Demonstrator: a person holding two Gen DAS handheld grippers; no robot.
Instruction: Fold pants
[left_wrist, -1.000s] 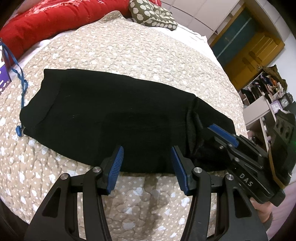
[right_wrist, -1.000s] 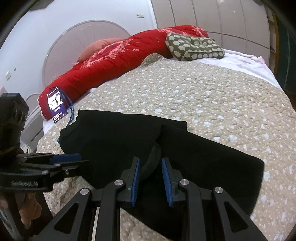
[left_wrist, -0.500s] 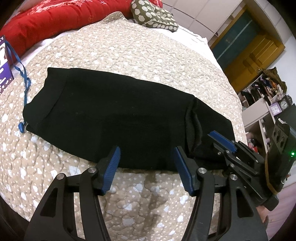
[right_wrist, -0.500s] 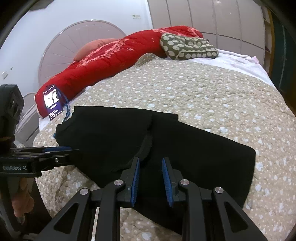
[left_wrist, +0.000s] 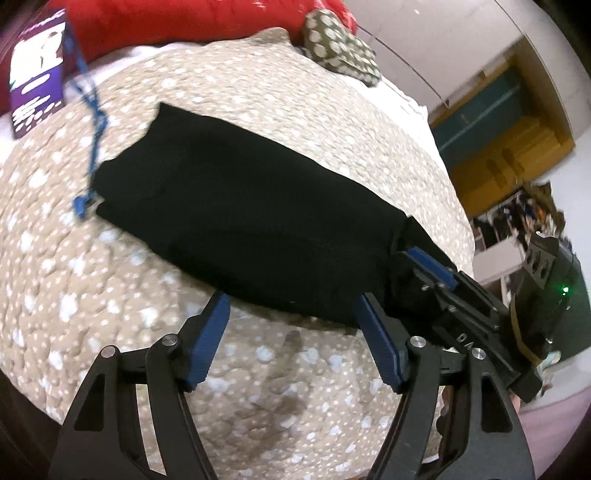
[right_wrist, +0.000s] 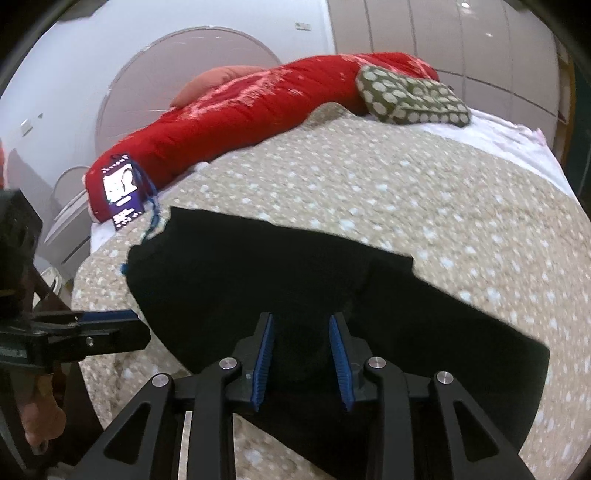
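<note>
Black pants (left_wrist: 236, 218) lie folded lengthwise across a beige dotted quilt (left_wrist: 110, 295); they also show in the right wrist view (right_wrist: 295, 280). My left gripper (left_wrist: 291, 317) is open and empty, just in front of the pants' near edge. My right gripper (right_wrist: 301, 338) hovers over the pants near a fold ridge, jaws a little apart, with black cloth seen between them; a grip is not clear. The right gripper also shows at the right of the left wrist view (left_wrist: 436, 273).
A red duvet (right_wrist: 240, 110) and a green dotted pillow (right_wrist: 410, 98) lie at the head of the bed. A purple card (left_wrist: 35, 70) on a blue lanyard (left_wrist: 92, 122) lies beside the pants' far end. A wardrobe (left_wrist: 509, 136) stands beyond the bed.
My left gripper has drawn back and turned left, so the pants sit further off. My right gripper's jaws have opened slightly and it has moved lower over the pants.
</note>
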